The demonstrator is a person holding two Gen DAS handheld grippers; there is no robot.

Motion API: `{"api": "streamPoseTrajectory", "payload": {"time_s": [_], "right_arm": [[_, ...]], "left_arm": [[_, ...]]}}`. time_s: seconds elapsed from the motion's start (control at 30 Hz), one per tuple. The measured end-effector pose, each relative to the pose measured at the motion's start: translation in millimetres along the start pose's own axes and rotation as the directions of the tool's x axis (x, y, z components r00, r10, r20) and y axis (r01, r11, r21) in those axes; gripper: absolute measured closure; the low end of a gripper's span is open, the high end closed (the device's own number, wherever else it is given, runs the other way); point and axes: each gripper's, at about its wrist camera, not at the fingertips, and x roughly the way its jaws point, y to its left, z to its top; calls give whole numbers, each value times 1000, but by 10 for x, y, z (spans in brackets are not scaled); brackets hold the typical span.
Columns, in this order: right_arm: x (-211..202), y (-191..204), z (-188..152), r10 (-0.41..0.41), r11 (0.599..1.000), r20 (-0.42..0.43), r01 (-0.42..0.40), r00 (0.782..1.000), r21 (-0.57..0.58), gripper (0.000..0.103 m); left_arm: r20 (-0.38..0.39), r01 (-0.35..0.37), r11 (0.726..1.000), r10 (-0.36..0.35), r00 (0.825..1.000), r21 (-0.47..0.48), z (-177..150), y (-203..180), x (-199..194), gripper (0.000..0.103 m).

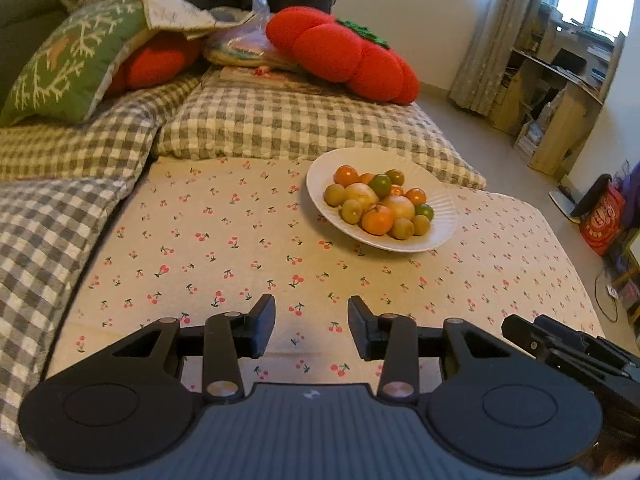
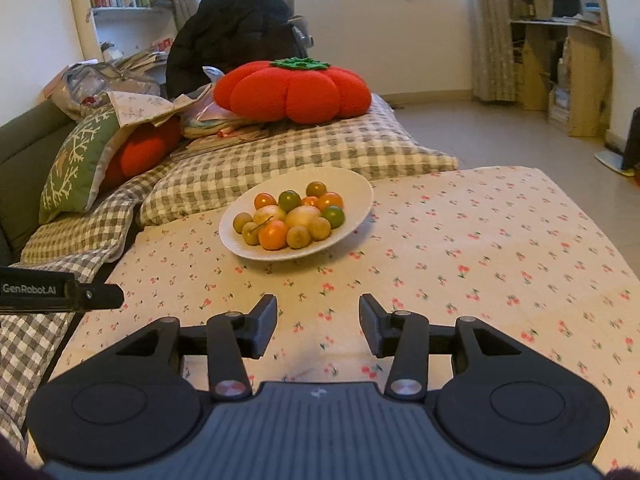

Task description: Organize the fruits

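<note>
A white plate [image 1: 442,200] holds a pile of small fruits [image 1: 378,204]: orange, green, yellow-green and pale ones. It sits on a cherry-print cloth [image 1: 224,248]. The plate also shows in the right wrist view [image 2: 352,188] with the fruits [image 2: 294,216]. My left gripper [image 1: 311,326] is open and empty, low over the cloth, short of the plate. My right gripper [image 2: 318,324] is open and empty, also short of the plate. The right gripper's body shows at the right edge of the left wrist view [image 1: 568,348]. The left gripper's body shows at the left edge of the right wrist view [image 2: 60,290].
A checked grey blanket [image 1: 280,120] lies behind and to the left of the cloth. A red tomato-shaped cushion [image 1: 340,54] and a green cushion [image 1: 68,68] rest on it. The cloth's right edge drops to the floor [image 2: 500,128]. A shelf unit [image 2: 560,72] stands at the far right.
</note>
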Motion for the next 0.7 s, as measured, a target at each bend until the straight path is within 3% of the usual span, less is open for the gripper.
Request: {"api": "streamPoseTrajectory", "payload": {"time_s": [0.13, 0.2, 0.27, 0.33, 0.37, 0.4, 0.43, 0.7], "right_arm": [[-144, 55, -16, -1, 1000, 14, 1, 1000, -1, 60], [-216, 103, -19, 3, 1000, 21, -2, 1000, -5, 55], [-298, 165, -19, 6, 1000, 29, -5, 1000, -17, 44], [-398, 243, -23, -5, 999, 53, 7, 999, -32, 16], [-431, 274, -30, -17, 999, 65, 20, 998, -39, 4], [-463, 312, -29, -30, 998, 79, 34, 996, -49, 0], [-490, 354, -21, -35, 997, 87, 40, 996, -63, 0], [-612, 554, 11, -17, 991, 90, 29, 996, -128, 0]], "left_arm": [[10, 0, 1000, 0, 1000, 10, -77, -27, -154, 65], [18, -7, 1000, 6, 1000, 21, -116, -34, -241, 65], [25, -14, 999, 13, 1000, 36, -150, -42, -327, 58], [40, -30, 998, 28, 999, 49, -193, -54, -427, 28], [56, -42, 998, 39, 998, 53, -216, -57, -472, 20], [73, -53, 997, 49, 996, 58, -240, -59, -519, 9], [88, -64, 996, 58, 994, 66, -261, -63, -564, 4], [86, -108, 992, 102, 991, 62, -312, 13, -759, 4]]}}
